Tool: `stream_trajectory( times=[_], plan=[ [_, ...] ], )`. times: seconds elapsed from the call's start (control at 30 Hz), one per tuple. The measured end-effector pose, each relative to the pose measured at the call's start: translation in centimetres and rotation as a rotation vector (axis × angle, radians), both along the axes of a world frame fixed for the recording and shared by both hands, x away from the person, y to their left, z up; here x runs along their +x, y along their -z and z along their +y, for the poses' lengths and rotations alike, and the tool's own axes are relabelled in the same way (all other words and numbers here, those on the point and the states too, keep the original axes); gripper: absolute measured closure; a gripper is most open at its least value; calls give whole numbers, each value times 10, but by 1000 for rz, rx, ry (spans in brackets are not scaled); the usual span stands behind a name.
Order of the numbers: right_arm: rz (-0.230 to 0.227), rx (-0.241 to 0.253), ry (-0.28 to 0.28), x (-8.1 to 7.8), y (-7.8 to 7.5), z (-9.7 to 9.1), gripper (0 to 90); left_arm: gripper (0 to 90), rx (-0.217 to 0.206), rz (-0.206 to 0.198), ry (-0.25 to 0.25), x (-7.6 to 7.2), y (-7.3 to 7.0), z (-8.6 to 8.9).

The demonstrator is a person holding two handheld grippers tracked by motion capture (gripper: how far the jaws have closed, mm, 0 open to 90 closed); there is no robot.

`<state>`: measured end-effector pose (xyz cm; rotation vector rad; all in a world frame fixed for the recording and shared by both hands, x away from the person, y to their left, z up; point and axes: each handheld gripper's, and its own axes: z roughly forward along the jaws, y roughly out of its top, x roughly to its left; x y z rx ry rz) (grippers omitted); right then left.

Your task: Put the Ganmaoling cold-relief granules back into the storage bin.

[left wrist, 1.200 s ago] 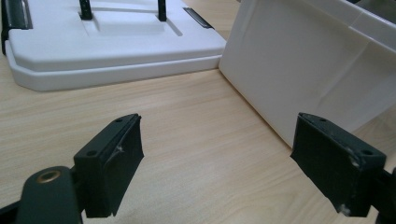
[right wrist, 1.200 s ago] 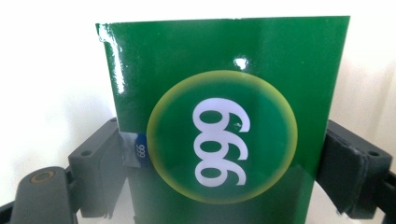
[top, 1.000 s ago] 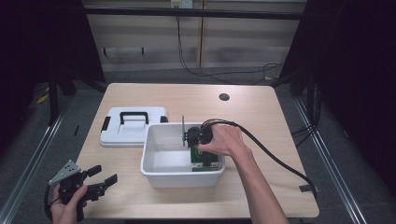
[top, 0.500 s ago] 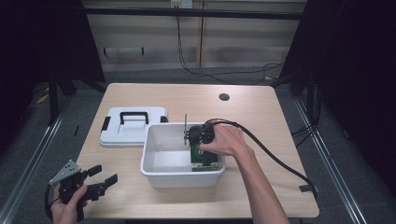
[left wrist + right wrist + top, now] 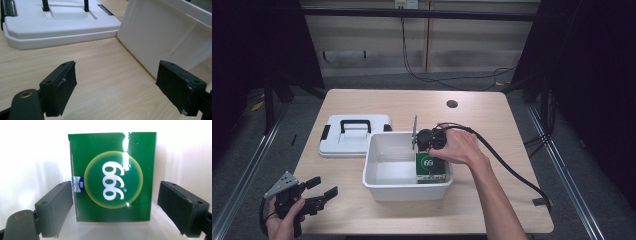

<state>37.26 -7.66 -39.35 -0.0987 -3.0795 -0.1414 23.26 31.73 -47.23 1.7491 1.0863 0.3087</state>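
A green box (image 5: 430,168) with a white "666" in a yellow-ringed circle lies flat in the right end of the white bin (image 5: 384,190). My right gripper (image 5: 429,151) points down into the bin over the box. In the right gripper view the box (image 5: 112,185) lies between the open jaws of that gripper (image 5: 116,191); the left jaw is at its edge and the right jaw stands apart from it. My left gripper (image 5: 324,186) is open and holds nothing, near the table's front left corner. Its own view shows this gripper (image 5: 117,67) low over bare wood, facing the bin wall (image 5: 162,32).
The bin's white lid (image 5: 354,137) with a black handle lies flat on the table, left of the bin and behind it; it also appears as the lid (image 5: 57,27) ahead of the left jaws. A dark round hole (image 5: 452,104) sits at the table's back right. The right gripper's cable (image 5: 512,170) trails off to the right.
The right hand and gripper have shifted slightly up and to the right over the box. The left gripper has stayed where it was.
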Motion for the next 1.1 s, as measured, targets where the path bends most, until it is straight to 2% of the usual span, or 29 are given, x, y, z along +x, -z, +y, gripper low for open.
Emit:
stream_trajectory(
  times=[0.33,0.43,0.6,0.63,0.73,0.8,0.87,0.97,1.1],
  plan=[
    [-21,73,28,0,-12,-6,130,160,-4,3,-10,1,0,0],
    [-28,131,37,0,-16,-8,132,160,-12,11,-13,2,1,-2],
    [-54,168,58,-2,-20,-11,135,160,-6,9,-10,2,1,-1],
    [-55,181,67,-1,-21,-12,140,161,-6,10,-10,2,1,-1],
    [-99,206,107,-5,-25,-13,142,160,-5,10,-20,3,2,0],
    [-100,228,115,-7,-29,-15,147,161,-5,13,-19,3,2,0],
    [-124,264,123,-8,-32,-18,146,160,-5,11,-17,3,1,0],
    [-130,289,161,-9,-35,-23,146,160,0,10,-16,2,1,1],
    [-136,350,181,-12,-37,-31,150,160,0,10,-15,2,1,1]
  ],
)
